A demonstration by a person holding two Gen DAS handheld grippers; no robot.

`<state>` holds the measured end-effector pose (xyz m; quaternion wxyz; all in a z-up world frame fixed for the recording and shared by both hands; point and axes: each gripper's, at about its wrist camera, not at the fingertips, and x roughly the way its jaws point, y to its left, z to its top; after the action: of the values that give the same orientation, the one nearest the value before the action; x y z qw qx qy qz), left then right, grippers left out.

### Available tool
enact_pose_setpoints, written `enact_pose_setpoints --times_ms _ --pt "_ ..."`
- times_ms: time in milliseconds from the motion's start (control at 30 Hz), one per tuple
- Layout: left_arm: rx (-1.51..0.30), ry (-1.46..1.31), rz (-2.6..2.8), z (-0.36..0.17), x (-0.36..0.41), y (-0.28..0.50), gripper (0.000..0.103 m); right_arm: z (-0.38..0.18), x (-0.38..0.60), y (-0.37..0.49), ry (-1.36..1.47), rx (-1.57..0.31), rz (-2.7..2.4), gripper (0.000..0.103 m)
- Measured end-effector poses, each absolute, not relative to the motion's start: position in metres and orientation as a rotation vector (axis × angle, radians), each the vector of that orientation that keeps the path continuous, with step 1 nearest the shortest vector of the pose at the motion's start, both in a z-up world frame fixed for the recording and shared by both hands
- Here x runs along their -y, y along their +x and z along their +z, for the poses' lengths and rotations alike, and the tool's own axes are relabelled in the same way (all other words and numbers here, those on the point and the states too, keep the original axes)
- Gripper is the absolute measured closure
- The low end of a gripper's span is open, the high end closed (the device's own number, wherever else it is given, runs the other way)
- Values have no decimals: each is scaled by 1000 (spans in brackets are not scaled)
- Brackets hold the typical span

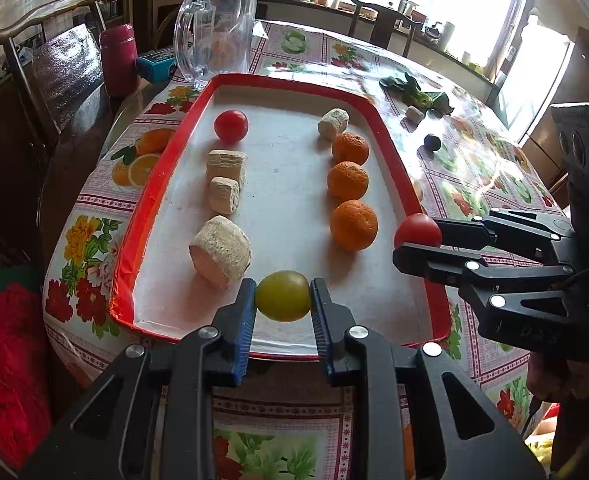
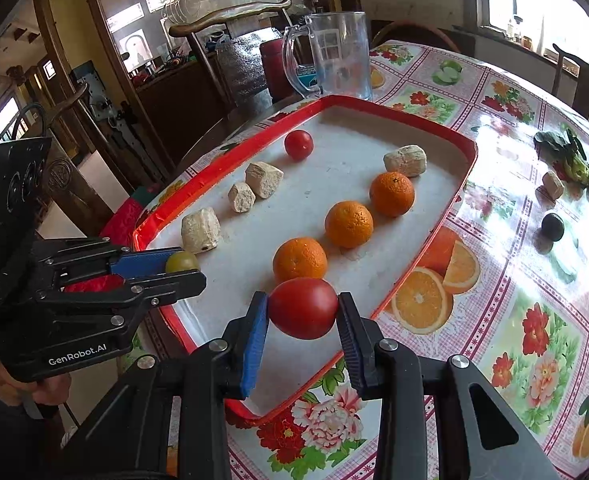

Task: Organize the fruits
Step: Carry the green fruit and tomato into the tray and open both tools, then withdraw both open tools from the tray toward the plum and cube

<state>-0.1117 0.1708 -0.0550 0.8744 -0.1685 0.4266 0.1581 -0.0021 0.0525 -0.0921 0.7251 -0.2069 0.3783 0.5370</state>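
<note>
Red-rimmed tray [image 1: 166,168]: at its near edge a green tomato [image 1: 283,296] is clamped by the left gripper [image 1: 283,300]. Right of it, three oranges [image 1: 353,225] are lined up; a red tomato [image 2: 303,308] is pinched by the right gripper [image 2: 303,312] at the tray's right rim.

Bright daylight, fisheye warp
Blown-out windows [image 1: 446,4] at rear; glare on glossy table [image 2: 506,148]; soft short shadows; dark vignetted, bent edges

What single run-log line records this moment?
left gripper: holds green fruit | right gripper: holds red tomato | tray: three oranges
</note>
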Motion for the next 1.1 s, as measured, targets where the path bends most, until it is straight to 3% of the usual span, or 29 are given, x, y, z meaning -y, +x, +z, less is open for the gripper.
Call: enact_pose_setpoints --times_ms 633,667,767,1100 --pt "-935 -352 364 -66 -178 -105 78 -92 -51 6 -428 -845 1202 65" --pt "-938 -355 360 -65 -177 -105 73 -89 -48 7 -418 -841 1203 63" --pt "-931 -345 378 -63 -175 -103 44 -82 -39 12 -393 -828 1196 63" --pt "-899 -321 378 -47 -168 -98 43 -64 15 57 -287 -803 1077 63"
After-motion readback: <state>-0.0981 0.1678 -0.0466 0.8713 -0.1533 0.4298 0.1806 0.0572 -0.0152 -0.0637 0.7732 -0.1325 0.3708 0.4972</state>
